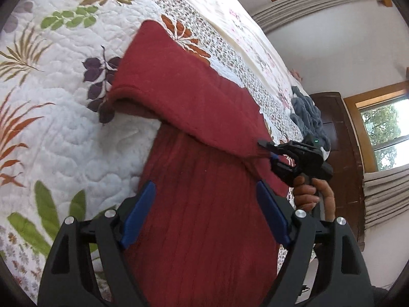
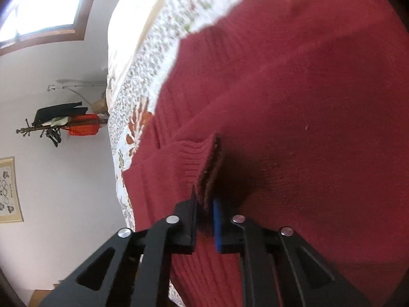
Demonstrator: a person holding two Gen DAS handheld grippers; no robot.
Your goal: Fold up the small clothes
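A dark red knit sweater is lying on a leaf-patterned quilt on the bed, one part doubling over the rest. The right gripper is pinching a ribbed edge, its fingers nearly closed on it; only the right wrist view is showing that seam. The left wrist view is showing the left gripper hanging wide open over the sweater, holding nothing, and a grey-blue blanket farther off.
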